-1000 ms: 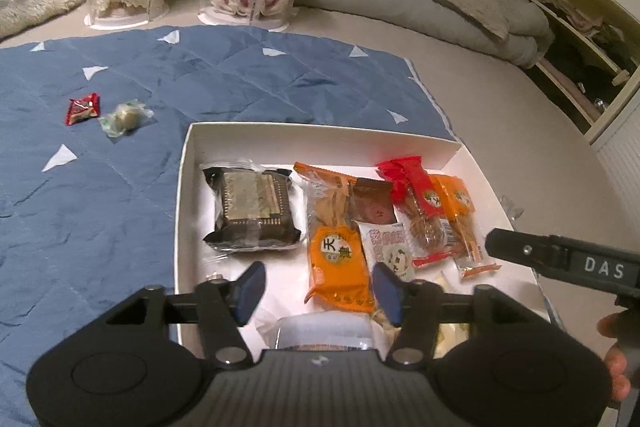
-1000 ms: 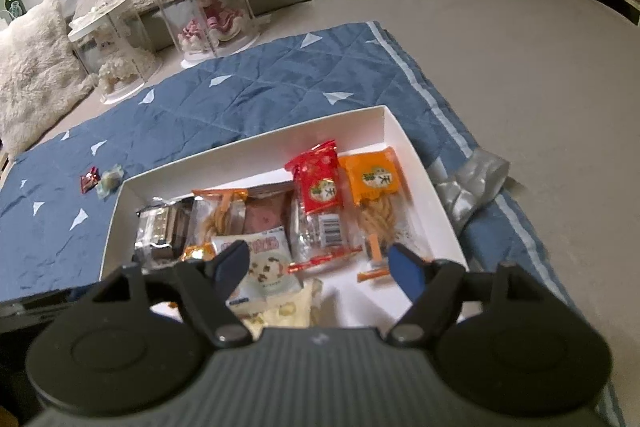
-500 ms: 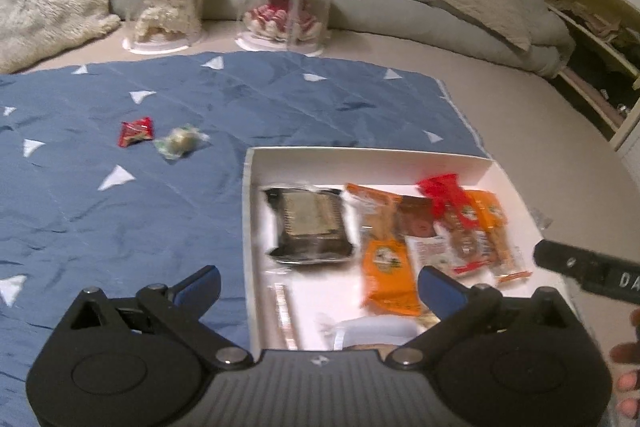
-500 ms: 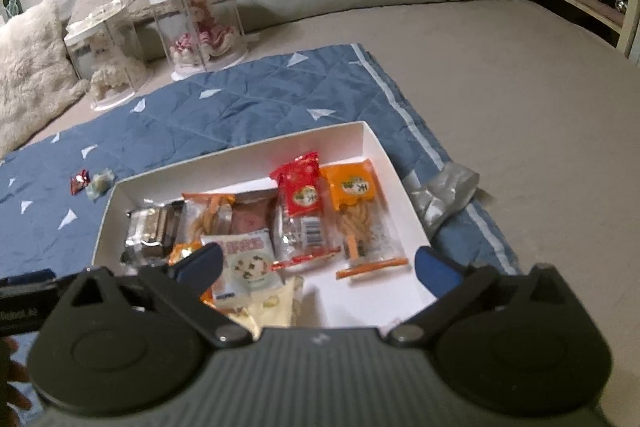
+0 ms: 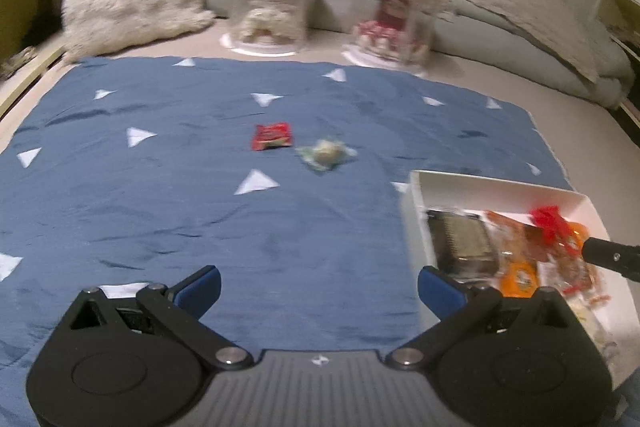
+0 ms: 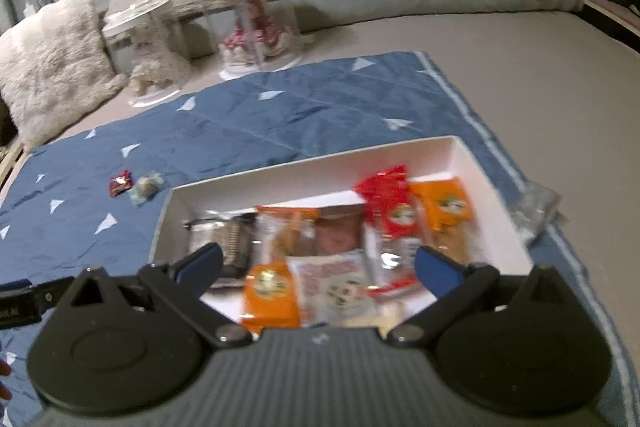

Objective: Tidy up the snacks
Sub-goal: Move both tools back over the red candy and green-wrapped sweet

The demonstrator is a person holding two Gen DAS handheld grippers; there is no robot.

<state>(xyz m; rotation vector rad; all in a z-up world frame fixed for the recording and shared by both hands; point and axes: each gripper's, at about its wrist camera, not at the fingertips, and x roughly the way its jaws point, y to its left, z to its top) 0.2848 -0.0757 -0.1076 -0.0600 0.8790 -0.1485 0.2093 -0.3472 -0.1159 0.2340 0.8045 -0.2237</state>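
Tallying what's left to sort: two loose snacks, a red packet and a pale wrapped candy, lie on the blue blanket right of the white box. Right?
Nearly: the red packet and pale wrapped candy lie left of the white box, not right, on the blue blanket. The left wrist view shows it.

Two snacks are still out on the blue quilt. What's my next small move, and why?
Probably ease the open, empty left gripper forward toward the red packet and the pale wrapped candy; they lie on the quilt, outside the white box.
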